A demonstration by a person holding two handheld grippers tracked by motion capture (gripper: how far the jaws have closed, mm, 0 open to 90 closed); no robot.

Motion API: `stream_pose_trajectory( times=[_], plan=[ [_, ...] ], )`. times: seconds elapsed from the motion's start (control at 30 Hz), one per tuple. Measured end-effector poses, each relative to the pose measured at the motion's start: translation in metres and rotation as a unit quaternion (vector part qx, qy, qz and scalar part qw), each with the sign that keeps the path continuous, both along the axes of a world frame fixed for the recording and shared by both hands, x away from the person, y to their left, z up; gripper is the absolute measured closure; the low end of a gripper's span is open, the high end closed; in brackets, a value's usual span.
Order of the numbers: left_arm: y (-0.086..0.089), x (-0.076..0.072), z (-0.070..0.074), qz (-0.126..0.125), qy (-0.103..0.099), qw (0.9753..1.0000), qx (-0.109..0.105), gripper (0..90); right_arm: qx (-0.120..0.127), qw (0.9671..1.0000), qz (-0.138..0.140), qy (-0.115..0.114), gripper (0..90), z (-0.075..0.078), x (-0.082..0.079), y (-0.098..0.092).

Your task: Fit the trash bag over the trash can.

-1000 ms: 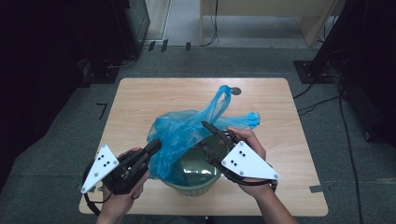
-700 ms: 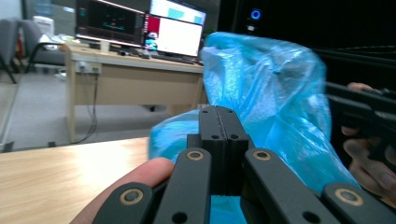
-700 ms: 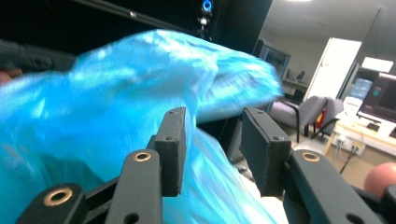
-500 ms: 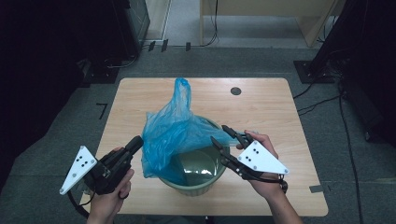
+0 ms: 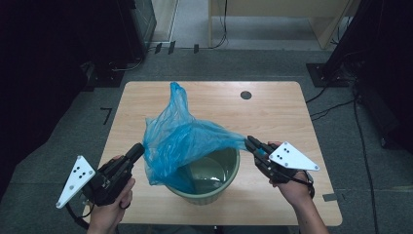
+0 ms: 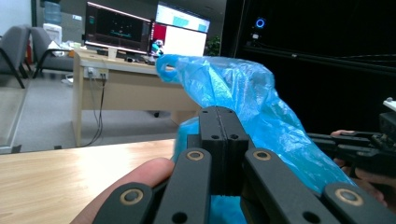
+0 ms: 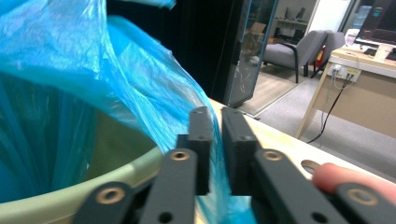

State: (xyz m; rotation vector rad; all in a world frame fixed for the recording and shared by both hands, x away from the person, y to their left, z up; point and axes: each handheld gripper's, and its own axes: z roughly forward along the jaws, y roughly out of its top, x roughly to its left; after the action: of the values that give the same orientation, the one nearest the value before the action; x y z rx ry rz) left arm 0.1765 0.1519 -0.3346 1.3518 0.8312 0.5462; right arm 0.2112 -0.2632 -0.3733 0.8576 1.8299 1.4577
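Light wood table (image 5: 292, 117) on grey carpet, green bin (image 5: 233, 179) at the near edge at 6 o'clock, small dark round mark (image 5: 246, 95) toward 1 o'clock; beyond, dark cabinets at 10 and 2 and a pale desk at 12. Blue plastic bag (image 5: 185, 141) drapes over the bin, stretched between the grippers, one handle sticking up toward 11. Left gripper (image 5: 139, 149) at 8 o'clock has its jaws pressed together on the bag's left edge; right gripper (image 5: 249, 142) at 4 o'clock pinches the right edge, film between near-closed jaws.
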Motion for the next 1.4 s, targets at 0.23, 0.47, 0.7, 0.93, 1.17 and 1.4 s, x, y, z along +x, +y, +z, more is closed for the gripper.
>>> stream_pose_trajectory(
  times=[0.23,0.47,0.7,0.93,1.17,1.4],
  plan=[
    [0.005,0.000,-0.004,0.004,-0.004,0.9999,0.011,90.0,0.021,0.9991,-0.032,-0.017,90.0,0.008,-0.005,-0.017],
    [0.005,0.003,-0.007,0.017,0.003,0.9996,0.022,90.0,0.036,0.9966,-0.068,-0.028,90.0,0.015,-0.009,-0.034],
    [0.015,0.007,-0.010,0.042,0.011,0.9989,0.020,90.0,0.047,0.9928,-0.105,-0.031,90.0,0.019,-0.010,-0.049],
    [0.028,0.014,-0.014,0.077,0.019,0.9966,0.021,90.0,0.045,0.9850,-0.163,-0.032,90.0,0.018,-0.007,-0.061],
    [0.042,0.019,-0.019,0.097,0.036,0.9946,0.003,90.0,0.095,0.9766,-0.192,-0.018,90.0,0.019,-0.006,-0.077],
    [0.020,0.012,-0.009,0.041,0.020,0.9986,-0.029,58.5,0.093,0.9839,-0.148,-0.038,90.0,0.023,-0.012,-0.062]
  ],
)
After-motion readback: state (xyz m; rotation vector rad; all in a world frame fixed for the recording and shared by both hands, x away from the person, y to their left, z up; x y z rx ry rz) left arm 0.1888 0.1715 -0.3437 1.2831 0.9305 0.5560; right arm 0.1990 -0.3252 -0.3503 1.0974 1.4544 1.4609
